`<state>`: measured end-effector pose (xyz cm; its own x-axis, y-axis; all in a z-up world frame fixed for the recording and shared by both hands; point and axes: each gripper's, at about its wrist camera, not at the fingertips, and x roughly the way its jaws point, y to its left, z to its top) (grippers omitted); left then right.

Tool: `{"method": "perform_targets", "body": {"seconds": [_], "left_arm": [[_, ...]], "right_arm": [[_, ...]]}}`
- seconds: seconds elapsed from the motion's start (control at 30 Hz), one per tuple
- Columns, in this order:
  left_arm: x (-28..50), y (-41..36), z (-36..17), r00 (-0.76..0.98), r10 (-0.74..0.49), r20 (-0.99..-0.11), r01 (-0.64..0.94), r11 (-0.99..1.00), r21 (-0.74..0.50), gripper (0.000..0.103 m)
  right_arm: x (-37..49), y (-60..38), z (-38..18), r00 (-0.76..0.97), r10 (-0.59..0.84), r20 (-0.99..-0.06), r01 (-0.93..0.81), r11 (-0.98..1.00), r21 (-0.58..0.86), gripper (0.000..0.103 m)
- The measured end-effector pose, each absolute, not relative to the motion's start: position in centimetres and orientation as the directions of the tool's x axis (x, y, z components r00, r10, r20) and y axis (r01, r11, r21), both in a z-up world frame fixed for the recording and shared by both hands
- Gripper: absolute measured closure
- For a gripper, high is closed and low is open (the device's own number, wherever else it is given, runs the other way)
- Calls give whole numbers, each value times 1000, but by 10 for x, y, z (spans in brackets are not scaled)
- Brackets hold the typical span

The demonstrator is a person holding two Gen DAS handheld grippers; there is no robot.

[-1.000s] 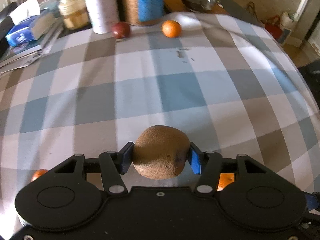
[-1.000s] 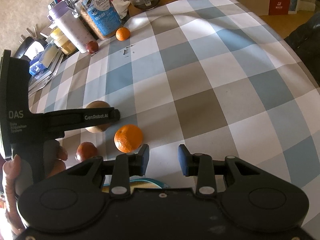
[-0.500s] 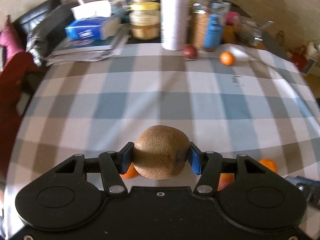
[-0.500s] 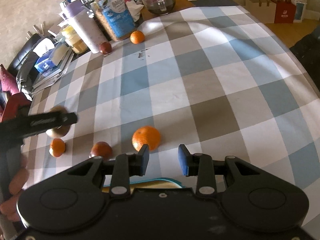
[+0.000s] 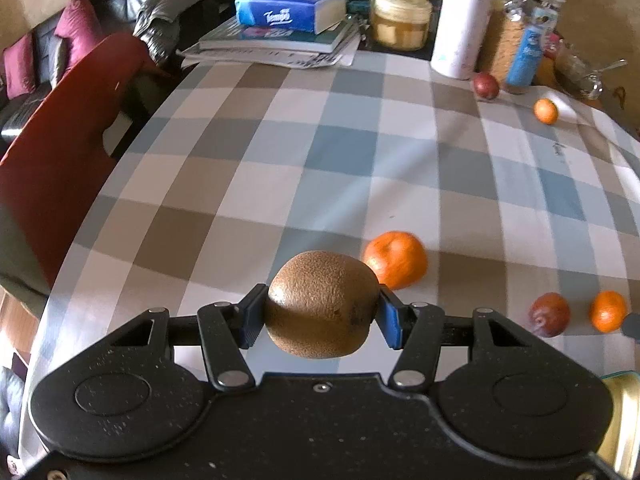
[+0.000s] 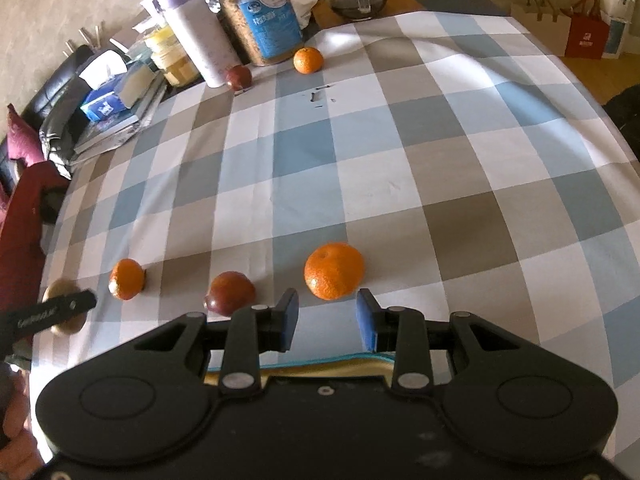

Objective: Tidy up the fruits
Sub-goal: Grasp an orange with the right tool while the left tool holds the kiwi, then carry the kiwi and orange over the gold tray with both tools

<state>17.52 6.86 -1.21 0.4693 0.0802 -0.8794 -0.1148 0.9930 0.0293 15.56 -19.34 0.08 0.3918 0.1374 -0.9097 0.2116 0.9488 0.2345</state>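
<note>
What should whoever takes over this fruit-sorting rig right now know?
Left gripper: shut on the kiwi, held above the cloth.
Right gripper: open, empty, just short of the big orange.
Near row: small orange, dark red fruit, big orange.
Far end, by the jars: another dark red fruit and an orange.
Done: kiwi picked up.
Left: place it, then the five loose fruits.

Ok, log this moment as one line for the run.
left hand-held gripper: shut on fuzzy brown kiwi above checked tablecloth | right hand-held gripper: open, empty, near large orange
</note>
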Motion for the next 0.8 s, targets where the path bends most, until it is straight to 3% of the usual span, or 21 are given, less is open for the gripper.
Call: {"method": "perform_targets", "body": {"seconds": [0.43, 0.8], "left_arm": [[177, 77, -32, 451, 92, -888, -140, 990, 32, 45], [179, 75, -33, 463, 99, -881, -123, 991, 47, 45]], "right_arm": [[177, -203, -16, 376, 122, -918, 311, 917, 249, 68], [189, -192, -22, 405, 120, -906, 298, 920, 255, 66]]}}
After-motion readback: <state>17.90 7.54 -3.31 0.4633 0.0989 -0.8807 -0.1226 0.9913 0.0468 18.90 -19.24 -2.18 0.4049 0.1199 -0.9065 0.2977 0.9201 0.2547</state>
